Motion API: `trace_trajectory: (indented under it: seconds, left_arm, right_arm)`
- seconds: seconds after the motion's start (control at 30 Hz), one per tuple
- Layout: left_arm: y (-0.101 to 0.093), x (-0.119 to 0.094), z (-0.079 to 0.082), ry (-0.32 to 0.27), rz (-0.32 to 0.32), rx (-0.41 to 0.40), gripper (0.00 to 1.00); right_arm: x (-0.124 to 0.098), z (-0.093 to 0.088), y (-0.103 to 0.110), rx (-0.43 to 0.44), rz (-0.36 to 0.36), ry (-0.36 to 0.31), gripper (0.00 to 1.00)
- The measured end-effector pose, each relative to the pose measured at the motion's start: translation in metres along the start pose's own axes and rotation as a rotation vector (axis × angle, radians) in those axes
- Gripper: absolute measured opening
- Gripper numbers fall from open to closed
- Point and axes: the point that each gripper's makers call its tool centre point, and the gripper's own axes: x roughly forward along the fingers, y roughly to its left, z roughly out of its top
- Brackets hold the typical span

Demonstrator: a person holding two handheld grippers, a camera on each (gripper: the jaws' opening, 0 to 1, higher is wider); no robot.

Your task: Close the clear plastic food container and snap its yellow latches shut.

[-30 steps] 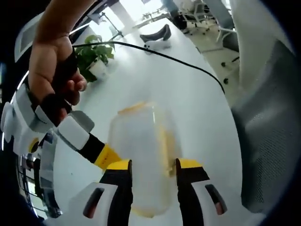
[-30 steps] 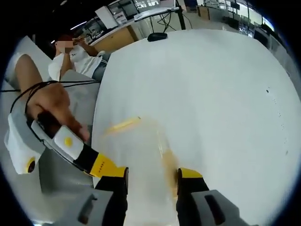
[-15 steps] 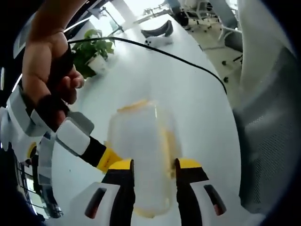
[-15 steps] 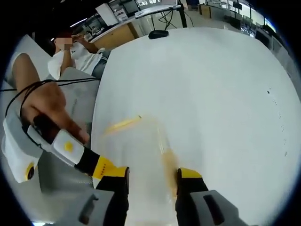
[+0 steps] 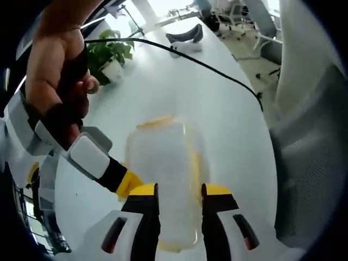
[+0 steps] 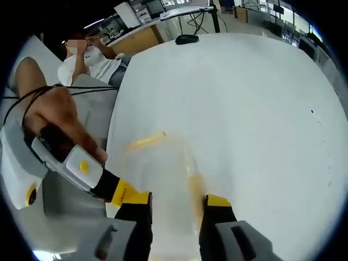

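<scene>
The clear container lies low in the centre of the frame on the white table, lid apparently on; both the left gripper and the right gripper are clamped on its ends, so the latches seem to be mid-snapping

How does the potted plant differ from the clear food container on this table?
The potted plant is green and leafy in a small white pot; the container is see-through with yellow latches. The plant stands far off near the table's edge, by a black cable; the container lies between the left gripper jaws. No gripper is at the plant. Both rest on the white table.
</scene>
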Motion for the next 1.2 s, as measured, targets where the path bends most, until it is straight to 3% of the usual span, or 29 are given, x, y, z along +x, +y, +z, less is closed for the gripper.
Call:
trace_trajectory:
  seconds: [0.03,0.07,0.1,0.13,0.2,0.43,0.6,0.63,0.73,0.77,0.83,0.93,1.07,1.13,1.2]
  left_arm:
    - [0.000,0.000,0.000,-0.003,-0.002,0.002,0.24]
    - [0.000,0.000,0.001,-0.009,-0.002,0.002,0.24]
    - [0.000,0.000,0.001,-0.011,-0.001,0.001,0.24]
    - [-0.001,0.000,0.002,-0.012,-0.004,0.014,0.24]
    - [0.000,0.000,0.001,-0.016,-0.009,-0.005,0.25]
    - [-0.003,0.000,0.001,-0.025,-0.003,0.056,0.26]
    - [0.004,-0.003,-0.008,-0.016,-0.025,0.118,0.27]
    - [0.003,-0.003,-0.007,-0.029,-0.043,0.149,0.27]
    - [0.002,-0.005,-0.009,-0.045,-0.073,0.153,0.28]
    - [0.003,-0.005,-0.008,-0.055,-0.086,0.120,0.28]
    - [0.003,-0.006,-0.008,-0.060,-0.101,0.146,0.28]
    - [0.001,-0.006,-0.007,-0.057,-0.094,0.155,0.29]
    - [-0.001,-0.008,-0.006,-0.070,-0.087,0.177,0.28]
    - [-0.006,-0.011,-0.004,-0.078,-0.095,0.262,0.24]
    - [-0.007,-0.014,-0.004,-0.073,-0.080,0.251,0.27]
  right_arm:
    - [0.000,0.000,0.000,-0.013,0.010,0.007,0.26]
    - [-0.002,-0.003,-0.002,-0.101,0.034,0.058,0.25]
    - [-0.002,-0.001,0.000,-0.022,0.040,0.073,0.25]
    - [-0.002,0.000,0.000,-0.051,0.034,0.087,0.25]
    - [0.000,0.002,0.000,-0.019,0.029,0.105,0.26]
    - [-0.002,0.000,-0.001,0.002,0.021,0.058,0.28]
    - [-0.005,0.006,-0.010,0.107,-0.024,-0.043,0.29]
    - [-0.005,0.004,-0.008,0.124,-0.021,-0.045,0.29]
    - [-0.005,0.005,-0.007,0.127,-0.044,-0.048,0.30]
    - [-0.005,0.005,-0.007,0.124,-0.051,-0.049,0.30]
    - [-0.005,0.004,-0.008,0.134,-0.061,-0.053,0.30]
    - [-0.006,0.005,-0.008,0.145,-0.070,-0.061,0.31]
    - [-0.009,0.005,-0.006,0.123,-0.087,-0.090,0.31]
    - [-0.009,0.007,-0.004,0.026,-0.102,-0.106,0.33]
    - [-0.009,0.008,0.004,-0.049,-0.104,-0.131,0.40]
